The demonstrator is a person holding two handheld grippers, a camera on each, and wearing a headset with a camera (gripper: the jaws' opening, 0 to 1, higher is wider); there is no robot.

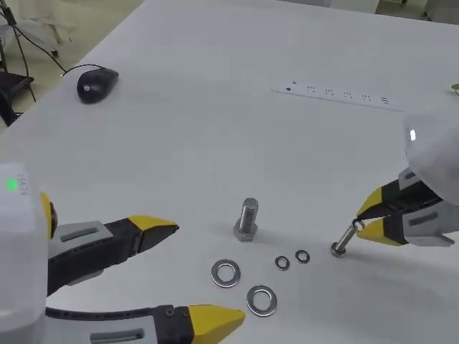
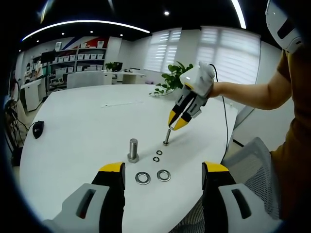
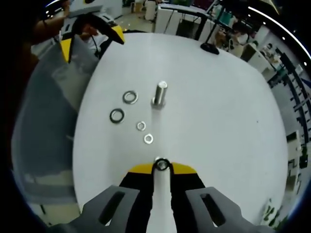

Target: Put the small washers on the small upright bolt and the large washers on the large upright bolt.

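Left gripper (image 1: pixel 190 272): jaws stood wide apart, gripping nothing.
Right gripper (image 1: pixel 363 218): jaws were pinched narrow on a gripped washer (image 1: pixel 356 226) at the top of the small bolt (image 1: pixel 344 240), which leaned down and away from the tips.
Large bolt (image 1: pixel 246 218): stood upright ahead of the left jaws.
Large washers: first large washer (image 1: pixel 226 273) and second large washer (image 1: pixel 261 300) lay flat just off the left tips.
Small washers: one small washer (image 1: pixel 282 263) and another small washer (image 1: pixel 302 256) lay side by side between the left jaws and the small bolt.
Mouse (image 1: pixel 97 84): well beyond both jaws.
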